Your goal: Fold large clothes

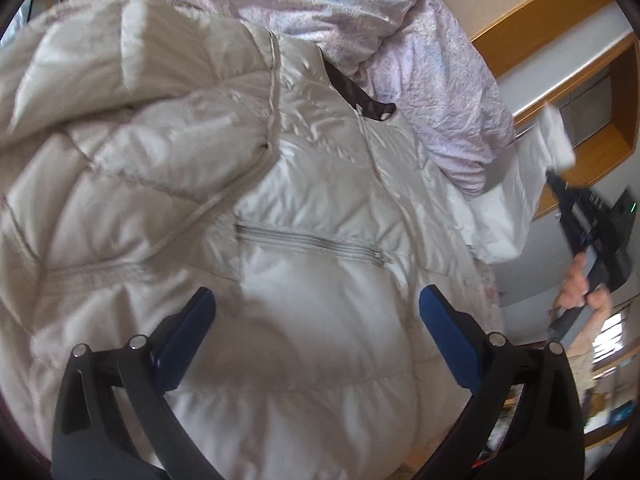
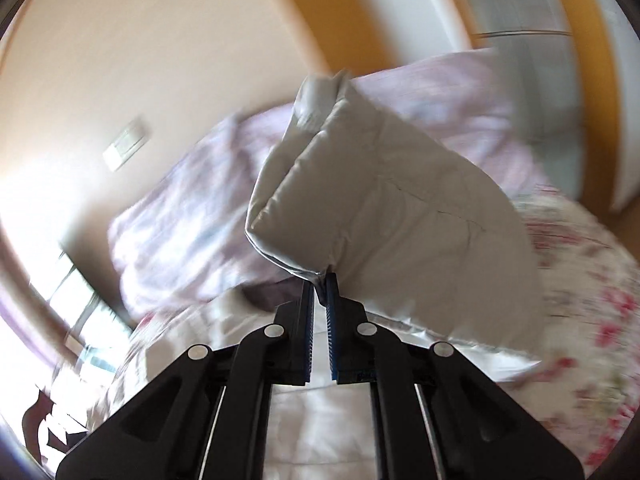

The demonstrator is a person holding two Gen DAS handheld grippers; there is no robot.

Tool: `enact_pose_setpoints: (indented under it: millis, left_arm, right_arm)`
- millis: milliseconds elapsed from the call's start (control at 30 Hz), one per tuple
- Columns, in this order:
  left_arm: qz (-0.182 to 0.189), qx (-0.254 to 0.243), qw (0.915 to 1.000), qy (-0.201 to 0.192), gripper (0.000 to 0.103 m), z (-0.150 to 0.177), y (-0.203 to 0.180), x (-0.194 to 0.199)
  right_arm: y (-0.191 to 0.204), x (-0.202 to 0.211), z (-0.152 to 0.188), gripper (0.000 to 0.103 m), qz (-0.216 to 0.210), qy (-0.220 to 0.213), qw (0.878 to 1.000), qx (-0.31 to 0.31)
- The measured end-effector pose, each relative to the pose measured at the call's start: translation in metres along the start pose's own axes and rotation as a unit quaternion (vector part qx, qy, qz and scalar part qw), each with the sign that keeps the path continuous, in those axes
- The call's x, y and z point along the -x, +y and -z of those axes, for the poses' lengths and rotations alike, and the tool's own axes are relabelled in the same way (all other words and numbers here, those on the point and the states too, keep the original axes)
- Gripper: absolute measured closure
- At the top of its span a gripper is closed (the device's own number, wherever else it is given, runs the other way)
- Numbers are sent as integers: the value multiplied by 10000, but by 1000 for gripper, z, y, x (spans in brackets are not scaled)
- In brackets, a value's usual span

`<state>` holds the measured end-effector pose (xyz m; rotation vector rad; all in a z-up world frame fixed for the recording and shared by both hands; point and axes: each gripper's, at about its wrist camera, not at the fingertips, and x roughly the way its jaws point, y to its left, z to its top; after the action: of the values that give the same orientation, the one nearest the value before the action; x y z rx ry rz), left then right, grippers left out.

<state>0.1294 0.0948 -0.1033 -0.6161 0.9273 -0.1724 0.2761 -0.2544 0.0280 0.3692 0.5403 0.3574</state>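
Left tongs (image 1: 316, 308): we see the 2 blue pads spread wide, empty, over the white puffer jacket (image 1: 200, 184) on the bed. Right tongs (image 2: 320, 280): clamped on the jacket's sleeve (image 2: 384, 208), lifted clear of the floral bedsheet (image 2: 592, 292). Lilac duvet (image 1: 400, 40) lies behind; the right view is motion-blurred, and the jacket's hem is cut off.

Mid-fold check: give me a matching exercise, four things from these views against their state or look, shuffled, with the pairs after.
Things:
1. left gripper
2. right gripper
3. pocket zipper
4. quilt

States:
A. shut on the jacket sleeve
B. pale pink, crumpled
C. open above the jacket
D. grey, closed

The sleeve belongs to the white puffer jacket.

Pairs: 1-C, 2-A, 3-D, 4-B
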Motion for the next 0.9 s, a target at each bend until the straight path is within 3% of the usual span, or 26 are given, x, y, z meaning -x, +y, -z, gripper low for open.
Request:
enact_pose_setpoints:
  millis: [100,233,433,500,567,600,633,867,900]
  left_arm:
    - [-468,-313,9982,-229,2,-3,-5,8]
    - [-810,-502,9948,-357,2,-8,-6,12]
    - [-1204,-819,9885,-417,2,-9,-8,16]
    - [-1341,-894,9857,-494,2,-9,-6,19]
    - [-1368,-868,9856,-485,2,-11,-4,19]
    - [-1334,-849,9864,-458,2,-11,-3,18]
    - [-1274,-824,9876,-408,2,-12,-2,16]
    - [-1283,-963,9866,-305,2,-10,-6,11]
    - [-1292,-974,9863,-325,2,-9,-6,13]
  right_arm:
    - [43,-40,17,97,-369,424,9980,299]
    - [84,-96,55,98,-688,1100,9899,579]
    - [114,-153,124,98,-339,2117,9681,1301]
    - [110,-150,122,94,-181,1975,9701,1398]
    - [110,-142,117,69,8,1756,9724,1538]
    - [111,-140,114,48,119,1661,9725,1632]
    - [111,-141,114,44,209,1603,9715,1734]
    - [131,-188,145,44,684,1934,9450,2549]
    - [131,-196,150,52,852,1984,9400,2641]
